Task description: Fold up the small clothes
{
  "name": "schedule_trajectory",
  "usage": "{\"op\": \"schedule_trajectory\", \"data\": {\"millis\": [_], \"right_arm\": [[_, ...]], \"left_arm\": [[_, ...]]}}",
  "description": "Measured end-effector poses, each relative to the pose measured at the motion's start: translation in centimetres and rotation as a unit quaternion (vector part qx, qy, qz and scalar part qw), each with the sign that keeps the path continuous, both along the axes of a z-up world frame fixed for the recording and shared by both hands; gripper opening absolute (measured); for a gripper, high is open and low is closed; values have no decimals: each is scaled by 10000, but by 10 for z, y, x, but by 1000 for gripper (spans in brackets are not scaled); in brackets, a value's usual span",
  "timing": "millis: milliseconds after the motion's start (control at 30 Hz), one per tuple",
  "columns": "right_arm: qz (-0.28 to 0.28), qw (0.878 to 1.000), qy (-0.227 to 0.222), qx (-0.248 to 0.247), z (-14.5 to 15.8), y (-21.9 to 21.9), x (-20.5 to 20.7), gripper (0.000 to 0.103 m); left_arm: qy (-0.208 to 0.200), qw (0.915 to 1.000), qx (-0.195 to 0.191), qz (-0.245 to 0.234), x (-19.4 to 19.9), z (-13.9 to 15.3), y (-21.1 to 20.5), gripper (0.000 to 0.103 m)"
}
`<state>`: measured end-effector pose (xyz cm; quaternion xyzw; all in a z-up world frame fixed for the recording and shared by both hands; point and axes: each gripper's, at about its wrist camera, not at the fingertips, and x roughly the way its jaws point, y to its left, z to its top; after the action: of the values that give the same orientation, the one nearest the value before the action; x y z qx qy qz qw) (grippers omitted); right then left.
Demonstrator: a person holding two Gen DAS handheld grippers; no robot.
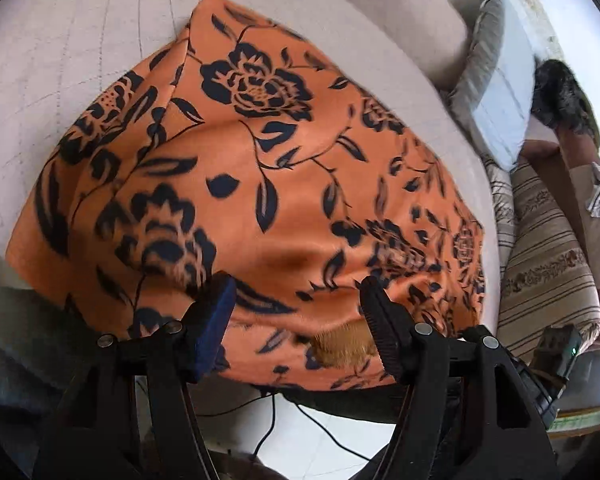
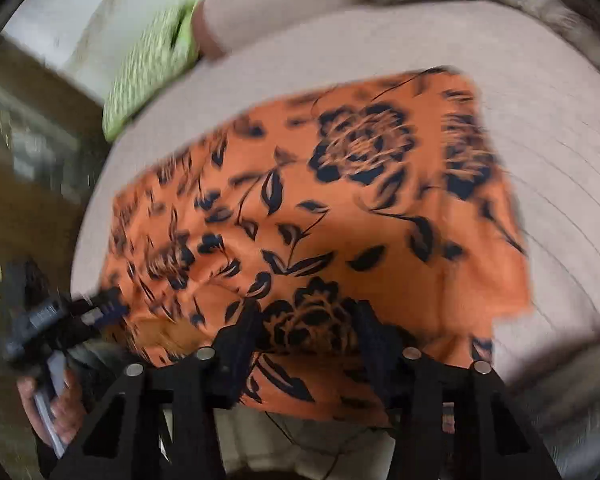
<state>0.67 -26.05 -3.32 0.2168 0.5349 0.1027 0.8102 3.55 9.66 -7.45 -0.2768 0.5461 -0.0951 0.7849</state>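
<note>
An orange garment with a dark floral print (image 1: 260, 184) lies spread on a pale quilted cushion (image 1: 80, 52), its near edge hanging over the front. My left gripper (image 1: 296, 292) is open, its fingers wide apart over the garment's near edge, nothing clamped between them. In the right wrist view the same garment (image 2: 340, 220) lies on the cushion (image 2: 540, 120). My right gripper (image 2: 308, 320) is open over the near edge. The left gripper (image 2: 100, 308) shows at the left beside the garment's corner, held by a hand.
A grey and white pillow (image 1: 488, 92) and a dark furry thing (image 1: 560, 92) lie to the right, with a striped cushion (image 1: 548, 256) below them. A green patterned cloth (image 2: 152, 64) lies at the far left. Black cables (image 1: 284, 420) run over the white floor below the cushion edge.
</note>
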Motion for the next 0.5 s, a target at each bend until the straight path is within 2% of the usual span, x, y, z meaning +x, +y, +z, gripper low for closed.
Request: {"op": "schedule_trajectory", "data": {"millis": [100,167,333,433,500], "right_arm": [[-170,9974,-374,600,16,-12,-22,48],[-325,9964,-353,700,15,-15,-31,51],[-586,9925,156,1058,-9,-14,-28,51],[-970,9847,504,1358,-27,-17,-18,51],[-1033,9833,578,1383,-34,-16,-12,51]], "left_arm": [[-86,9999,-23,65,-19,0,-3,65],[-11,9998,-189,99,-25,-7,-4,65],[119,9980,-598,151,-24,-15,-10,65],[290,9974,-627,210,-13,-23,-20,65],[424,9967,-650,224,-4,-32,-25,64]]}}
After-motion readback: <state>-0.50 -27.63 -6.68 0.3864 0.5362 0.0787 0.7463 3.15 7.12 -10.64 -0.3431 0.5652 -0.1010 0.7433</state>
